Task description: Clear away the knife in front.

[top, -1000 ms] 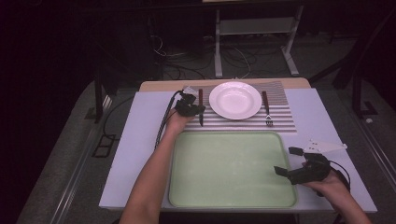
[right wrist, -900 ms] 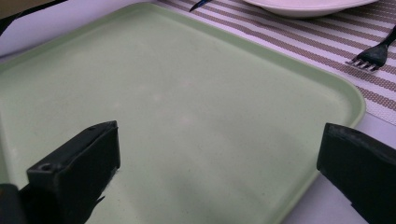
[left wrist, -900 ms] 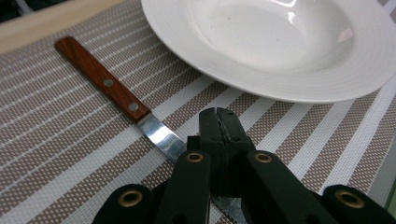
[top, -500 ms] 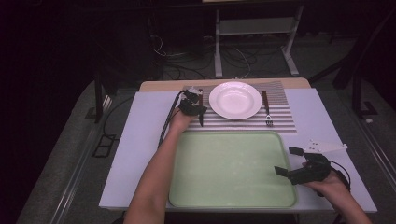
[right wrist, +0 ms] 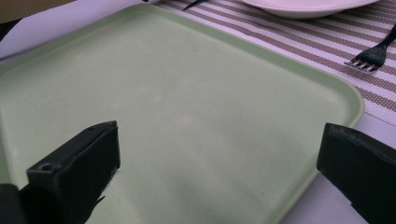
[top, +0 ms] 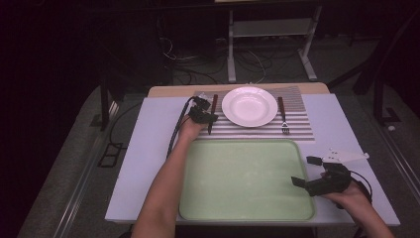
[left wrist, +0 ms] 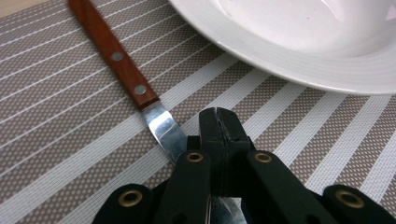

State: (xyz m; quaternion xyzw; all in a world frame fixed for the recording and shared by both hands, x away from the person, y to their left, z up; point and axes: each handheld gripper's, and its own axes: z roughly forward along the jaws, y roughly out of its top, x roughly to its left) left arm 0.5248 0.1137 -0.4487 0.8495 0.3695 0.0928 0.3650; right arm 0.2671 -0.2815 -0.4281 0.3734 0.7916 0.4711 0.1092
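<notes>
- My left gripper (left wrist: 219, 126) has its jaws pressed together on the striped placemat (left wrist: 60, 140), just beside the knife (left wrist: 135, 79) — blade passing under them; I cannot tell if it is pinched.
- The white plate (top: 249, 106) lies close at the knife's other side; the fork (top: 283, 119) beyond it.
- My right gripper (top: 309, 173) is spread wide over the green tray (top: 237, 178).
- White table, dark room behind.

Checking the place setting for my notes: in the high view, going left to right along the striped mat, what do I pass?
Left hand-held gripper → knife → white plate → fork.
</notes>
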